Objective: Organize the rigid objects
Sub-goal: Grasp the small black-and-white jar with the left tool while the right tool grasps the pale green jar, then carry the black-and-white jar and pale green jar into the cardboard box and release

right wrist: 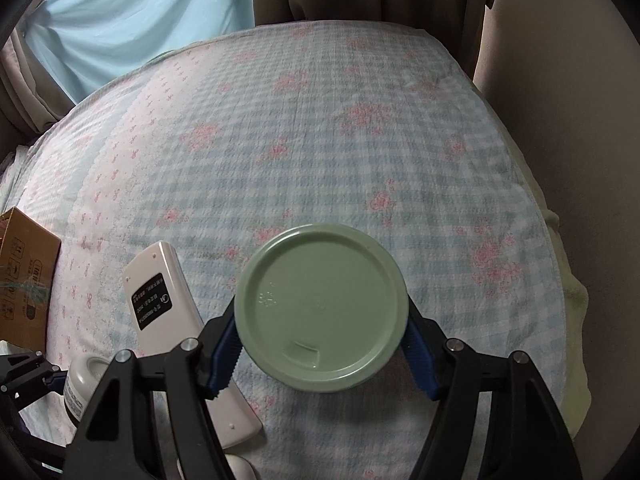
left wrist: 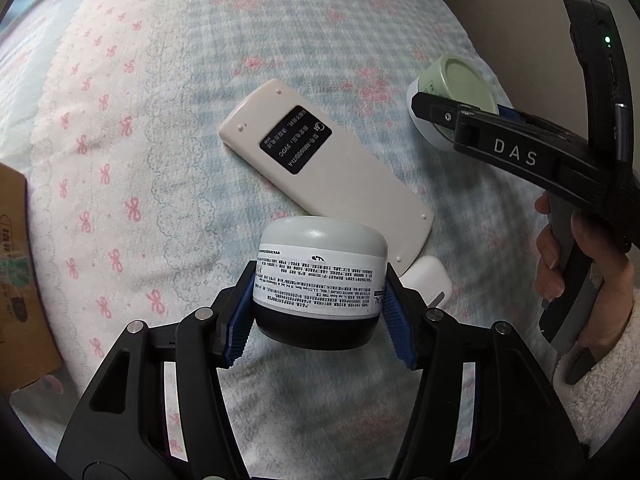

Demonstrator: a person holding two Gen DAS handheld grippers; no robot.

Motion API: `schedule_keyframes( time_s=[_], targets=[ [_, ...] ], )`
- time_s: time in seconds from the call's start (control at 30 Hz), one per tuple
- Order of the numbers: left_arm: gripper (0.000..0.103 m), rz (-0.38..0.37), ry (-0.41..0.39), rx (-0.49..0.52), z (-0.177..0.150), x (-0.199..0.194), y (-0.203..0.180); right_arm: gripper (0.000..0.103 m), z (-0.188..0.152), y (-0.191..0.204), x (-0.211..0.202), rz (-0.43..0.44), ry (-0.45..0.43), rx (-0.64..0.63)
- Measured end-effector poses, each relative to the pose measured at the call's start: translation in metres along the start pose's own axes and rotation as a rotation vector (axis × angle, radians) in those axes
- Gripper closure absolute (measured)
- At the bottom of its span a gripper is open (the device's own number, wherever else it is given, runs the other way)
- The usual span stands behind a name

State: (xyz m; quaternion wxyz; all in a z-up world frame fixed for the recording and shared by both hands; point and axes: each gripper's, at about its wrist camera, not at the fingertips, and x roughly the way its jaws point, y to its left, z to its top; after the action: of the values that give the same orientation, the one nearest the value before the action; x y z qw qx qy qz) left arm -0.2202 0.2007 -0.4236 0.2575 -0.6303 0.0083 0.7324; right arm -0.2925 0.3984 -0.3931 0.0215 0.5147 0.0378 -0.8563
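My left gripper is shut on a grey-topped jar with a white printed label, held over the bedspread. My right gripper is shut on a jar with a pale green lid; the green-lidded jar also shows at the right of the left wrist view, between the right gripper's fingers. A cream remote control lies face down between the two jars, also seen in the right wrist view. The grey-topped jar shows at the lower left there.
A small white case lies by the remote's near end. A cardboard box stands at the left edge of the bed, also in the right wrist view. The checked bedspread ends at curtains and a wall.
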Motion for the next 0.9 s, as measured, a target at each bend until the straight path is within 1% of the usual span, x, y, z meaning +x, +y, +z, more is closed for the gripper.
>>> schedule_keyframes(
  time_s=[0.03, 0.1, 0.17, 0.23, 0.27, 0.3, 0.43, 0.53, 0.63, 0.77, 0.9],
  targets=[
    [0.049, -0.004, -0.010, -0.002, 0.001, 0.001, -0.009, 0.037, 0.001, 0.002, -0.004, -0.002, -0.004, -0.002],
    [0.049, -0.011, -0.032, -0.006, -0.001, -0.012, -0.008, 0.037, 0.004, 0.006, -0.014, -0.007, -0.012, -0.004],
    [0.049, -0.020, -0.057, -0.009, -0.001, -0.027, -0.004, 0.037, 0.008, 0.011, -0.026, -0.014, -0.021, -0.009],
    [0.049, -0.029, -0.082, -0.012, -0.003, -0.051, 0.006, 0.037, 0.013, 0.019, -0.042, -0.021, -0.035, -0.015],
    [0.049, -0.033, -0.095, -0.015, -0.004, -0.061, 0.009, 0.037, 0.016, 0.023, -0.051, -0.025, -0.043, -0.017],
    [0.049, -0.037, -0.107, -0.021, 0.009, -0.060, 0.000, 0.037, 0.019, 0.029, -0.059, -0.028, -0.050, -0.017],
    [0.049, -0.053, -0.153, -0.046, 0.010, -0.100, 0.011, 0.037, 0.026, 0.059, -0.096, -0.027, -0.065, -0.016],
    [0.049, -0.048, -0.185, -0.052, -0.002, -0.140, 0.037, 0.037, 0.030, 0.087, -0.122, -0.015, -0.071, -0.006],
    [0.049, -0.029, -0.210, -0.057, -0.012, -0.177, 0.066, 0.037, 0.033, 0.123, -0.141, -0.003, -0.067, 0.004],
    [0.049, 0.017, -0.229, -0.074, -0.032, -0.224, 0.116, 0.037, 0.036, 0.178, -0.161, 0.039, -0.056, 0.026],
    [0.049, 0.069, -0.233, -0.092, -0.056, -0.261, 0.173, 0.037, 0.040, 0.239, -0.174, 0.078, -0.052, 0.030]
  ],
)
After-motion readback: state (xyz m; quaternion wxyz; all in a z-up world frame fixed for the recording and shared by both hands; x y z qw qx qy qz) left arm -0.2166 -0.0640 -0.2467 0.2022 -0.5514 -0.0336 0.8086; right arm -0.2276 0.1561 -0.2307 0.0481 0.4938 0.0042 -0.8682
